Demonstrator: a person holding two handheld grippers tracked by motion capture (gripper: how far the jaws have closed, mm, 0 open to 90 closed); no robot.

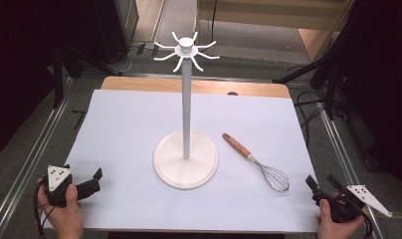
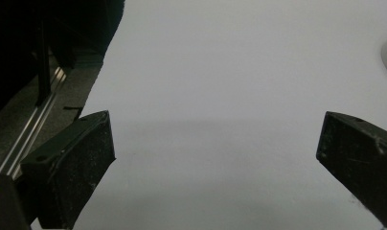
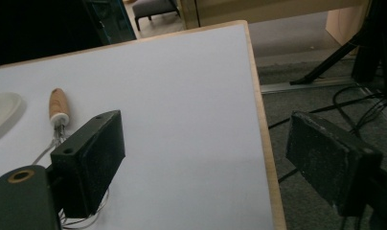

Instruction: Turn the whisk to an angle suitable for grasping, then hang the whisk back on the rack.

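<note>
white metal hook stand (image 1: pixel 186 124), one item: round base in the lower centre of the high view, slim pole rising to a crown of curled hooks in the upper centre, all hooks bare. wire whisk (image 1: pixel 257 163) with a wooden handle, one item: lying flat on the pale sheet (image 1: pixel 129 124), lower right of centre, handle toward the upper left and wire head toward the lower right, just beside the stand's base but apart from it (likely laid out as the piece meant for a hook, though that is a judgement). pale sheet covers a wooden table (image 1: pixel 209 87), whose edge shows along the top of the sheet. left gripper (image 1: pixel 92 182), lower left corner of the high view, held in a hand (image 1: pixel 64 211) resting at the sheet's near edge; in the left gripper view its jaws stand wide apart over bare sheet, nothing between them, a sliver of the stand's base at the right edge. right gripper (image 1: pixel 322 185), lower right corner, held in the other hand (image 1: pixel 338 225), also low at the table's edge; in the right gripper view its jaws are spread wide and empty, straddling the table's side edge, with the whisk at the left of the frame, partly behind the left-hand jaw. both grippers sit back near the person, well apart from stand and whisk, which reads as a resting pose; the right one is nearer the whisk and so the likelier to reach for it.
</note>
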